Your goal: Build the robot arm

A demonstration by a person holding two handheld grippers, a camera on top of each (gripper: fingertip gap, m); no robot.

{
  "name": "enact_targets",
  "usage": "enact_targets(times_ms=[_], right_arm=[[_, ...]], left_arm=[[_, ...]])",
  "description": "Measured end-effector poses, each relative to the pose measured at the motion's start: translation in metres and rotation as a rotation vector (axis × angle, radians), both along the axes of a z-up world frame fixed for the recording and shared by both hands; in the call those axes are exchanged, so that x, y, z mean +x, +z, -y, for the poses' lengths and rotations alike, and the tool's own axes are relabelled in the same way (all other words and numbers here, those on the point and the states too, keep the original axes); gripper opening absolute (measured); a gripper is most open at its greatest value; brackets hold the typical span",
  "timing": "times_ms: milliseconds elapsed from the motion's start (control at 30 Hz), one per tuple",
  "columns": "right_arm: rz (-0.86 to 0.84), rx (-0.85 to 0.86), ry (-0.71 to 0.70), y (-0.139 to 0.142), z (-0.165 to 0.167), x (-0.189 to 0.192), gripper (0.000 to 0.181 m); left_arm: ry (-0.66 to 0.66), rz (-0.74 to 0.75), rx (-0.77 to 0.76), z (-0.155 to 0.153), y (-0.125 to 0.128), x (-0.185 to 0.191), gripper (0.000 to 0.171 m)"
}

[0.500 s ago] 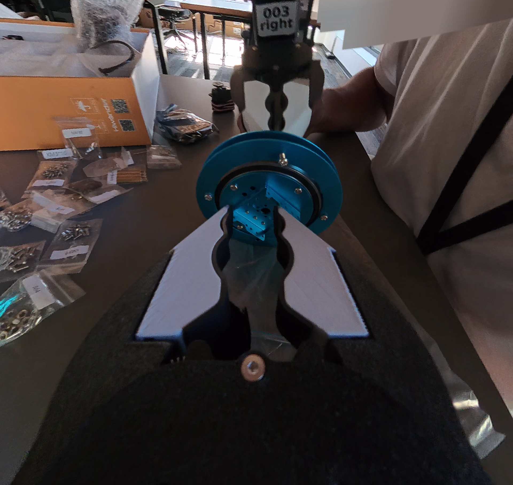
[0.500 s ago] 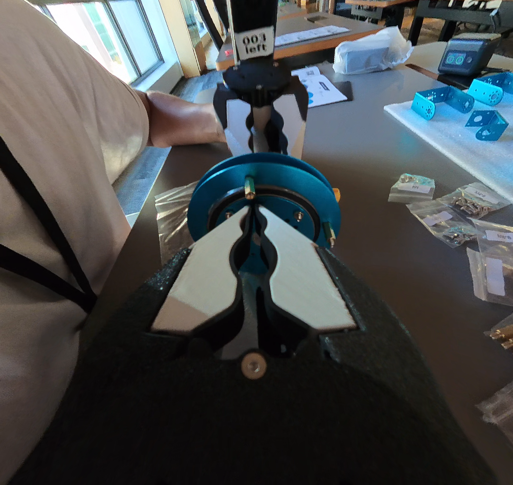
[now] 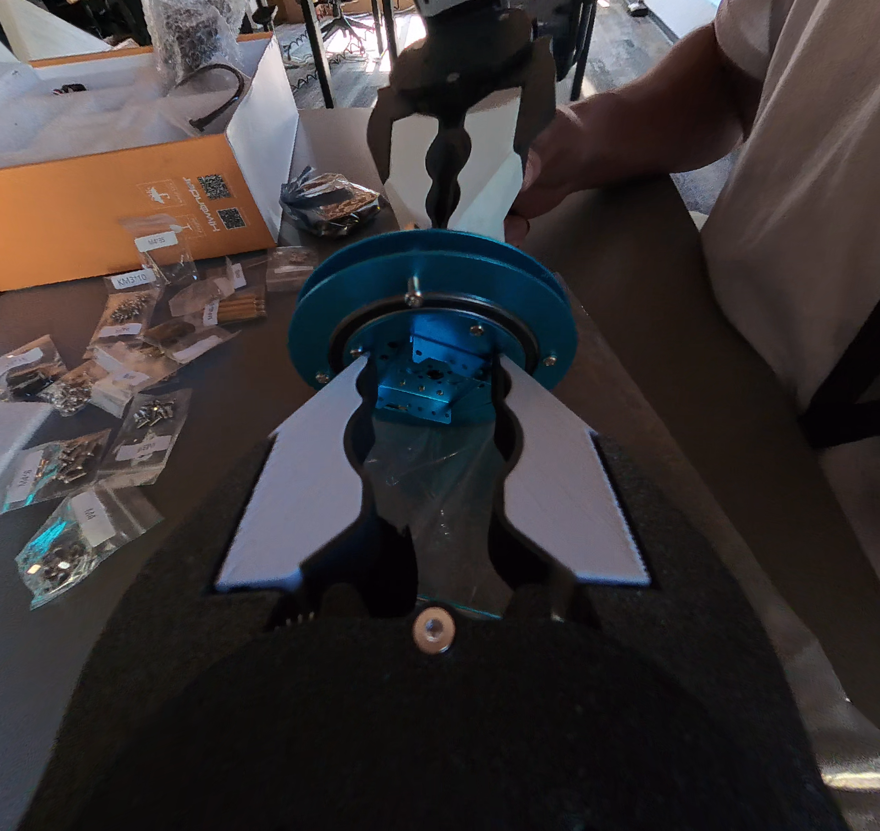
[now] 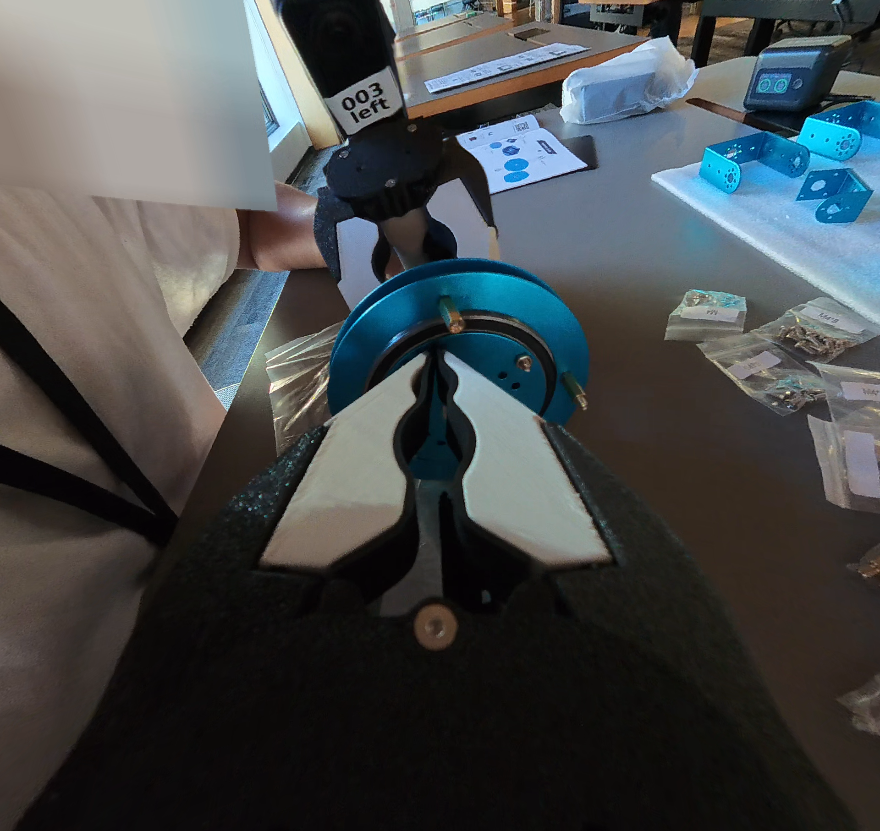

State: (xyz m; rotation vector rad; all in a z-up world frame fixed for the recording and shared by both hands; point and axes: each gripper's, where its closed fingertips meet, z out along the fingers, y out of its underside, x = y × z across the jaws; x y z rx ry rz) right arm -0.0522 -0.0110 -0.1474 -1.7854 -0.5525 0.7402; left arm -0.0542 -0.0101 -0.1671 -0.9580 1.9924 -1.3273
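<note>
A blue round disc assembly [image 3: 547,313] is held upright above the dark table, between my two grippers, which face each other. My left gripper [image 3: 433,363] is shut on the blue bracket [image 3: 419,394] at the centre of the disc's near face. The right gripper shows beyond the disc in the left wrist view [image 3: 447,220]. In the right wrist view the disc [image 4: 481,291] carries brass standoffs [image 4: 452,318]. My right gripper [image 4: 435,363] is shut on a thin blue part at the disc's centre. The left gripper [image 4: 414,261] shows behind the disc.
An orange box [image 3: 119,208] and bags of screws [image 3: 71,465] lie to the left. A person's hand [image 3: 571,165] and torso are near the table edge. Blue brackets [image 4: 762,161] on white foam [image 4: 714,208], more screw bags [image 4: 762,370], a booklet [image 4: 524,156] and a clear bag [image 4: 295,380] lie around. Less than 4 cm separates the two grippers' tips.
Both cameras are closer to the disc. My left fingers stand wider around the bracket, which looks turned. The right gripper now looks tilted in the left wrist view.
</note>
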Motion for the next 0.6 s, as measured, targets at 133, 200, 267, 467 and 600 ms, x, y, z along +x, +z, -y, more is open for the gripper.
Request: enact_targets(times_ms=[133, 200, 267, 467, 600], right_arm=[[0.003, -0.004, 0.009, 0.0, 0.001, 0.0, 0.0], [0.009, -0.009, 0.011, -0.001, 0.001, 0.001, 0.0], [0.009, -0.009, 0.009, -0.001, 0.001, 0.001, 0.0], [0.018, -0.007, 0.018, -0.001, 0.004, 0.001, 0.0], [0.039, -0.001, 0.013, -0.001, 0.004, 0.001, 0.0]], left_arm=[[0.005, 0.014, 0.032, 0.001, 0.001, -0.001, 0.047], [0.003, 0.033, 0.02, 0.001, 0.007, -0.002, 0.045], [-0.001, 0.034, 0.018, 0.0, 0.009, -0.004, 0.045], [-0.007, 0.052, 0.012, 0.001, 0.013, -0.005, 0.044], [-0.011, 0.076, 0.0, 0.005, 0.017, -0.005, 0.033]])
